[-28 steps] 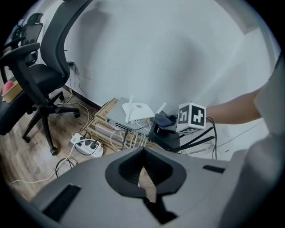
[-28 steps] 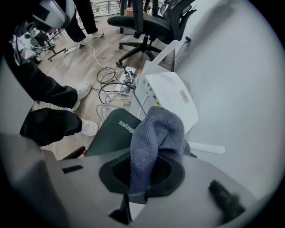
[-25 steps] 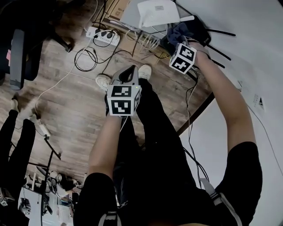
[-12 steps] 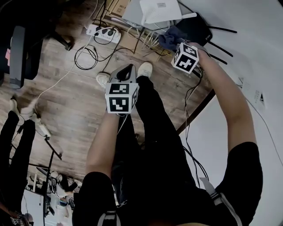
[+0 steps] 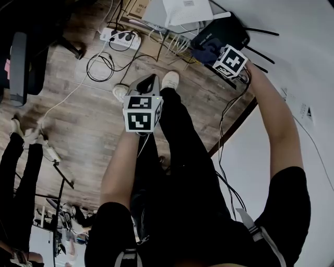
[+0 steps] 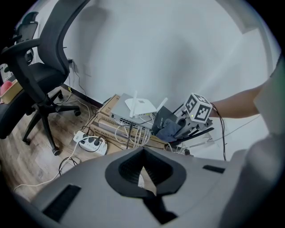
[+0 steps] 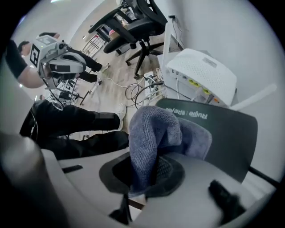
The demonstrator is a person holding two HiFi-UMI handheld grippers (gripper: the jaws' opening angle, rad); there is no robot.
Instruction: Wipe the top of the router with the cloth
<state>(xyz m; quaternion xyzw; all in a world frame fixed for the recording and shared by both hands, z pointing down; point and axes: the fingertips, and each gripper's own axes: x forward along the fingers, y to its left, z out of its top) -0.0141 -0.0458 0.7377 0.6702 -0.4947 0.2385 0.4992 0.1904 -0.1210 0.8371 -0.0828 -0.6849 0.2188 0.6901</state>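
Note:
A black router (image 5: 224, 32) with antennas lies at the top right of the head view, beside the white wall. My right gripper (image 5: 214, 52) is shut on a blue-grey cloth (image 5: 207, 53) and holds it against the router's near edge. In the right gripper view the cloth (image 7: 156, 131) bulges up out of the jaws, with the router's dark top (image 7: 225, 131) right behind it. My left gripper (image 5: 148, 84) hangs over the floor, well short of the router, shut and holding nothing. From the left gripper view, the router (image 6: 164, 117) and cloth (image 6: 171, 132) are far ahead.
A white router (image 5: 187, 9) sits on a grey switch atop cardboard boxes, left of the black one. A power strip (image 5: 121, 37) and loose cables lie on the wooden floor. An office chair (image 6: 40, 75) stands at the left. My own legs are below the grippers.
My right gripper has carried the cloth rightwards, from the cables left of the black router onto the router. The left gripper has barely shifted.

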